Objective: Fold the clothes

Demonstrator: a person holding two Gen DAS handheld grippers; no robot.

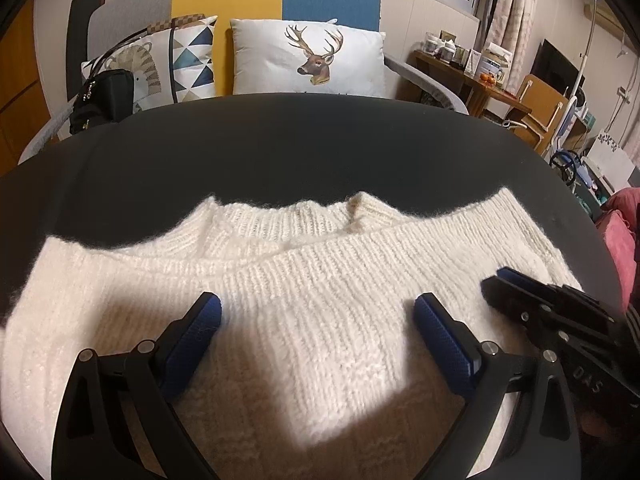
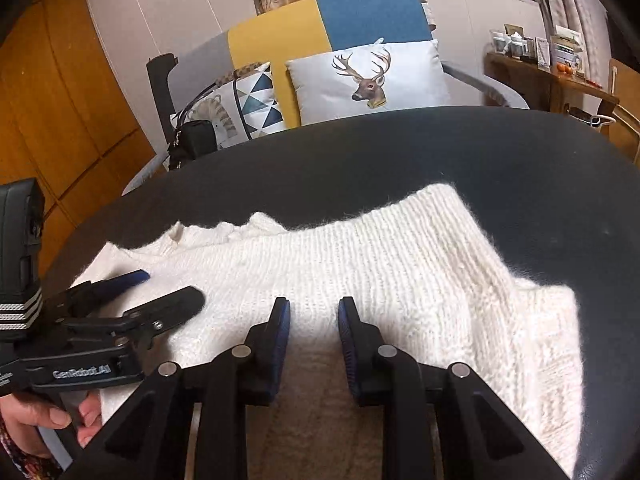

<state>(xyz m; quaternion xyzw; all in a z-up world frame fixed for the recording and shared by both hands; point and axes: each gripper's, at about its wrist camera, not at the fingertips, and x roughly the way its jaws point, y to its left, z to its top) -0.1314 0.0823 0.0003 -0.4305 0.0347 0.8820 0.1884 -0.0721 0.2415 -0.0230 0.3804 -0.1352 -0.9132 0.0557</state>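
On the dark table (image 1: 280, 148), through the left wrist camera, we see our left gripper (image 1: 318, 316) spread wide above the white sweater (image 1: 320, 264), neckline just ahead, while from the right wrist camera our right gripper (image 2: 314, 320), part-open and empty, hangs above its crosswise-running body, neither nearer.

White knit sweater (image 2: 360, 280): laid flat on dark table (image 2: 400, 152), neckline toward far left. Right gripper (image 2: 314, 320): poised over sweater, jaws parted with narrow gap, nothing between pads. Left gripper (image 2: 160, 292): seen at left over sweater, jaws spread, handle gripped by hand (image 2: 52, 420). Deer-print cushion (image 2: 372, 76) and triangle-pattern cushion (image 2: 256, 100): propped on yellow-and-blue sofa (image 2: 320, 28) behind table.
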